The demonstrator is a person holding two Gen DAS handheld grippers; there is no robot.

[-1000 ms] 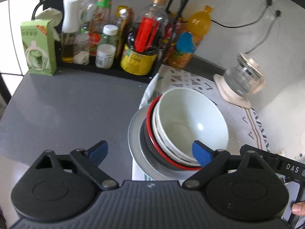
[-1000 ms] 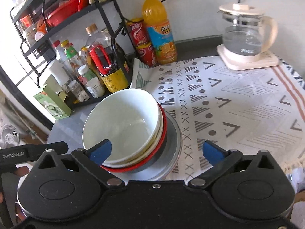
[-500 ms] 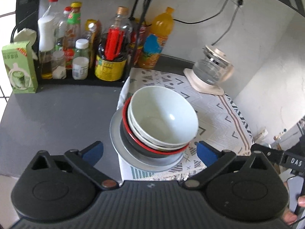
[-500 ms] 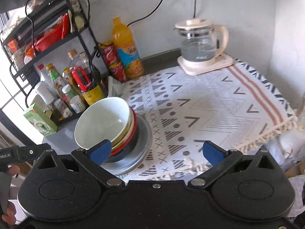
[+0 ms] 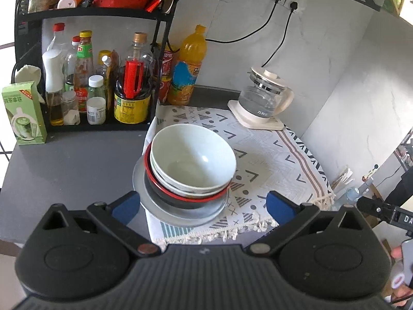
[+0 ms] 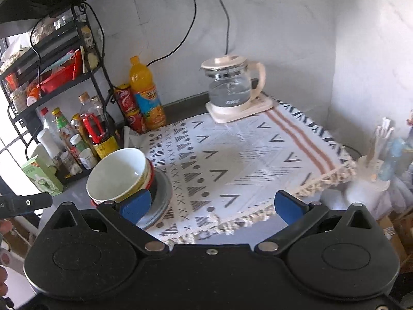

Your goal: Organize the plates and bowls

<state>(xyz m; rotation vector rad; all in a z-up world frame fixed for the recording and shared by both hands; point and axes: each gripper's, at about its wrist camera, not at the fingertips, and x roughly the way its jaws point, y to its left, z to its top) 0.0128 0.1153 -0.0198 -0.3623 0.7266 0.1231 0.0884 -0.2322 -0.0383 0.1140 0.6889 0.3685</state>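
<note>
From your left wrist view, your left gripper (image 5: 204, 208) has its two blue-tipped fingers (image 5: 126, 206) spread wide apart, holding nothing. Just beyond them sits the stack of dishes: a white bowl (image 5: 192, 160) on top, nested in more bowls, then a red-rimmed black bowl (image 5: 165, 193), all on a grey plate (image 5: 144, 196). The plate rests on the left edge of a patterned cloth (image 5: 271, 160), partly overhanging the dark grey counter (image 5: 69, 160). A rack of bottles (image 5: 98, 77) stands behind, with an orange drink bottle (image 5: 188, 69) and a glass kettle (image 5: 263, 98) to the right.

From your right wrist view, your right gripper (image 6: 211, 205) also has its fingers spread apart and empty. The dish stack, topped by the white bowl (image 6: 118, 173), sits at lower left, partly behind the left fingertip. The cloth (image 6: 245, 160) fills the middle, with the kettle (image 6: 232, 87) at its far end.
</note>
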